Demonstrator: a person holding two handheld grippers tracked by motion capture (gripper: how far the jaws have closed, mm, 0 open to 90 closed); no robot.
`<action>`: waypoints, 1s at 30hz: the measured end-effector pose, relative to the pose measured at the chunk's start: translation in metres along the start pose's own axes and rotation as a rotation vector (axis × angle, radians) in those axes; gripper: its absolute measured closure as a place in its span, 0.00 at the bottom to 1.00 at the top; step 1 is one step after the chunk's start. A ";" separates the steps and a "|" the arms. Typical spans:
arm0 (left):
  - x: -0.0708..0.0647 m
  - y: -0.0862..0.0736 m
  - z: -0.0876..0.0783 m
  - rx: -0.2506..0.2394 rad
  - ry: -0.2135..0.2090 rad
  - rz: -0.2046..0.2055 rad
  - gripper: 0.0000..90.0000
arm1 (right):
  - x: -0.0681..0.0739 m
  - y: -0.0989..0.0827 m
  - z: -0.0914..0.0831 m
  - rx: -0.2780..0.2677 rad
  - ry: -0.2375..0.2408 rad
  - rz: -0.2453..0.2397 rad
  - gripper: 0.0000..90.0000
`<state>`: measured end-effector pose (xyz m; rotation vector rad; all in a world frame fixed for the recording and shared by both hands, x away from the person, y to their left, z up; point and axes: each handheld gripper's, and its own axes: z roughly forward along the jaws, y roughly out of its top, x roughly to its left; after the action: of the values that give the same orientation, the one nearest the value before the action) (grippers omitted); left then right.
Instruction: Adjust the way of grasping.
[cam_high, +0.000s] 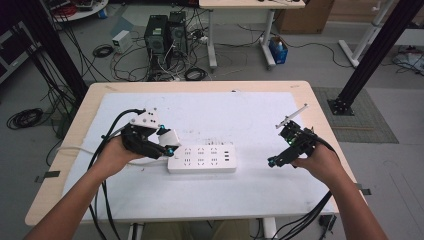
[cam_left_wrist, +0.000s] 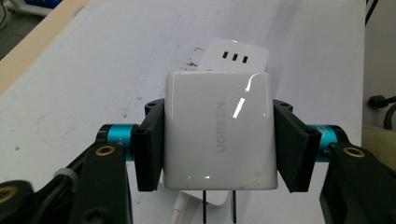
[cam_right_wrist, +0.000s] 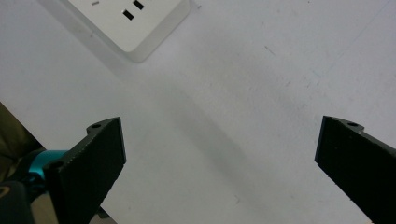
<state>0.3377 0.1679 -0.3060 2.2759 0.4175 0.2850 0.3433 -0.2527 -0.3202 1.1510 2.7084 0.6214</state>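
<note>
White charger block (cam_left_wrist: 218, 136), UGREEN printed on its face, is clamped between the two black pads of the left gripper (cam_left_wrist: 218, 144), one pad pressing each side, jaws closed down onto it. Two metal prongs stick out of the block's lower edge in the left gripper view. In the high view the charger (cam_high: 170, 137) sits in the left gripper (cam_high: 167, 144) right at the left end of the power strip (cam_high: 202, 159), just above it; whether the prongs touch the strip I cannot tell.

Power strip is white, lying flat on the counter (cam_high: 225, 115), roughly centre, long side running left to right, with sockets across the top and three small ports at its right end. In the left gripper view that ported end (cam_left_wrist: 236, 57) shows beyond the charger, and a bit of white cable runs under the prongs.

Right gripper (cam_high: 281, 156) is held off to the right, well apart from the strip, jaws wide open with nothing between them. In the right gripper view the right gripper (cam_right_wrist: 219, 163) has bare white counter surface (cam_right_wrist: 243, 107) between the pads, and a corner of the power strip (cam_right_wrist: 135, 23) at top left.

Black cables trail from both grippers toward the near edge of the counter. On the floor behind the counter: computer towers (cam_high: 166, 34) and loose cables. Nothing lies between the charger and the strip.
</note>
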 end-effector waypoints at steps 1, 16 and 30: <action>-0.001 0.000 0.001 -0.005 0.000 0.001 0.47 | 0.001 0.000 0.000 -0.007 0.007 0.017 0.01; -0.008 0.004 0.026 -0.070 -0.024 0.062 0.47 | 0.014 0.006 0.008 -0.143 0.165 0.221 0.01; -0.021 0.016 0.051 -0.093 -0.070 0.101 0.47 | 0.032 0.019 0.005 -0.218 0.275 0.296 0.01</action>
<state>0.3387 0.1156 -0.3291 2.2121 0.2491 0.2695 0.3348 -0.2169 -0.3155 1.5167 2.6089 1.1649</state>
